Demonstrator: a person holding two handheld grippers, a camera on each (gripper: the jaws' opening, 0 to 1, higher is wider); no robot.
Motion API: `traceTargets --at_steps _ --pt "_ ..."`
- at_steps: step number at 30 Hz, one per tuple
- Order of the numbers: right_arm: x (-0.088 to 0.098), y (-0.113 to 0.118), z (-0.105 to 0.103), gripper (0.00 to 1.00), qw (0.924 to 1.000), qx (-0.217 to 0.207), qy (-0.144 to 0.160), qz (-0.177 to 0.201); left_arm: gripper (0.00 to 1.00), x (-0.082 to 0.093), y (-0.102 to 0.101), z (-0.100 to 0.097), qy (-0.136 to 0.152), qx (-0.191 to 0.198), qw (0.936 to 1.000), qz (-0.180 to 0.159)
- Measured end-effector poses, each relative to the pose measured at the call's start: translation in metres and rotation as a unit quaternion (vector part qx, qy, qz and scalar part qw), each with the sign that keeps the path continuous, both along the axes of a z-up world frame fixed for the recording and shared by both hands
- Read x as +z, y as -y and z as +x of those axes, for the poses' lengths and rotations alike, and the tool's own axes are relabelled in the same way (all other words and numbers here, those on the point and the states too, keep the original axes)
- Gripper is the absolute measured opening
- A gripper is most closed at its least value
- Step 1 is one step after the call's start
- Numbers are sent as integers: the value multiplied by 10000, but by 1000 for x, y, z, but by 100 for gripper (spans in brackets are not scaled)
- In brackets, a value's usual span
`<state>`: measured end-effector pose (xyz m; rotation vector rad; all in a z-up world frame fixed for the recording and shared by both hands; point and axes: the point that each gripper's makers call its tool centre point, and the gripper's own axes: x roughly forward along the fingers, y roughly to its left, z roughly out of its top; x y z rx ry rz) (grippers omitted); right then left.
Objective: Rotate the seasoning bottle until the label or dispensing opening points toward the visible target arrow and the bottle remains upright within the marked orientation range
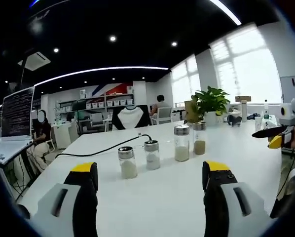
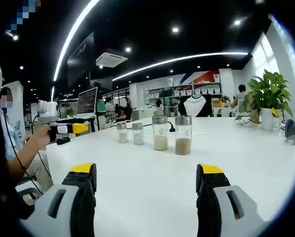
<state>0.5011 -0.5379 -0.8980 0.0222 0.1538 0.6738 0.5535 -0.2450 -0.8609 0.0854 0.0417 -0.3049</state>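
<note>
My left gripper (image 1: 150, 173) hangs over the white table (image 1: 157, 197) with its 2 yellow-tipped fingers (image 1: 83, 170) spread wide and holding nothing. My right gripper (image 2: 145, 173) is the same, fingers (image 2: 209, 173) spread apart and empty.

In the left gripper view, 4 seasoning bottles stand upright in a slanting row ahead of my jaws, all with metal caps. The nearest short bottle (image 1: 127, 162) holds white powder; just beside it to the right is a second short bottle (image 1: 152, 154), then a taller bottle (image 1: 181, 143) with pale grains, then the far tall bottle (image 1: 199, 138) with brownish seasoning. Nothing lies between my jaws and the row. I cannot make out a label, an opening or an arrow on any of them.

Behind the short bottles, a black cable (image 1: 103, 148) snakes across the table. Beyond the tall bottles stands a potted plant (image 1: 211, 103). Right of the row, my other gripper (image 1: 278, 136) pokes in, well apart from the bottles.

In the right gripper view, the 2 tall bottles are closest, the brown one (image 2: 183, 135) right of the pale one (image 2: 160, 133), with the 2 short ones (image 2: 130, 133) farther left. Left of them a hand (image 2: 41, 138) holds the other gripper.

The room is an open office with shelves (image 1: 108, 101), a screen (image 1: 17, 113), bright windows (image 1: 246, 69) and ceiling light strips (image 2: 182, 59).
</note>
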Motion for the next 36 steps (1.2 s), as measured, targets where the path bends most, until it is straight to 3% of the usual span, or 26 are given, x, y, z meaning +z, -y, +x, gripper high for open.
traceTargets --at_steps 4,9,22,31,36 --pt "8 -2 0 84 9998 26 32 212 92 1 5 7 6 -102 9999 -51" --pt "13 -4 1 84 9998 61 117 172 92 -5 9 13 -83 -145 9999 26" --pt "10 1 -5 83 9999 -13 89 131 92 5 -10 37 74 143 9998 -116" --pt "11 5 -6 83 9998 -114 92 157 90 7 -26 46 -7 418 9984 -393" --pt "10 8 -7 83 9998 -153 94 118 91 14 -22 50 86 341 9988 -350"
